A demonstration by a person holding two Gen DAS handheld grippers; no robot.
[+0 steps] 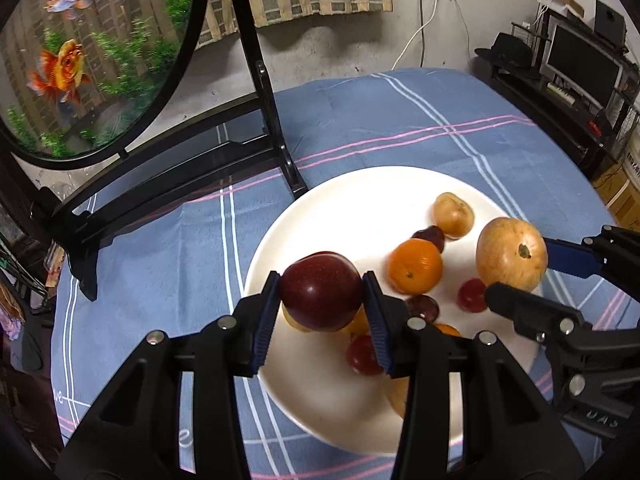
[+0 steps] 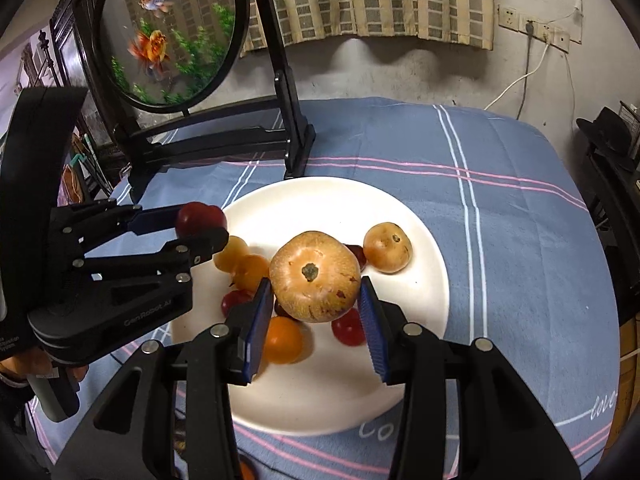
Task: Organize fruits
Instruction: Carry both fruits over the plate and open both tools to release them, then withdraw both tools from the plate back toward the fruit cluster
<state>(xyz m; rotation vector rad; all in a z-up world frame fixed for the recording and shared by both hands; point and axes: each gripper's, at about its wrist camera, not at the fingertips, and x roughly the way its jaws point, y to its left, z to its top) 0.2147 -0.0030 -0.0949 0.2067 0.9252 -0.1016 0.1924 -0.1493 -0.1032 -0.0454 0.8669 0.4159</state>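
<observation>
Over the white plate (image 1: 320,208), our left gripper (image 1: 322,292) fingers clamp a dark red apple (image 1: 320,288); our right gripper (image 2: 316,300) fingers clamp a tan pear (image 2: 314,276).

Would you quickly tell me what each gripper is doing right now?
Left gripper: shut on the dark red apple, above the white plate.
Right gripper: shut on the large tan fruit, above the same plate.

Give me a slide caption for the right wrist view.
Right gripper holds a large tan fruit over the white plate of fruit; left gripper grips a red apple.
</observation>
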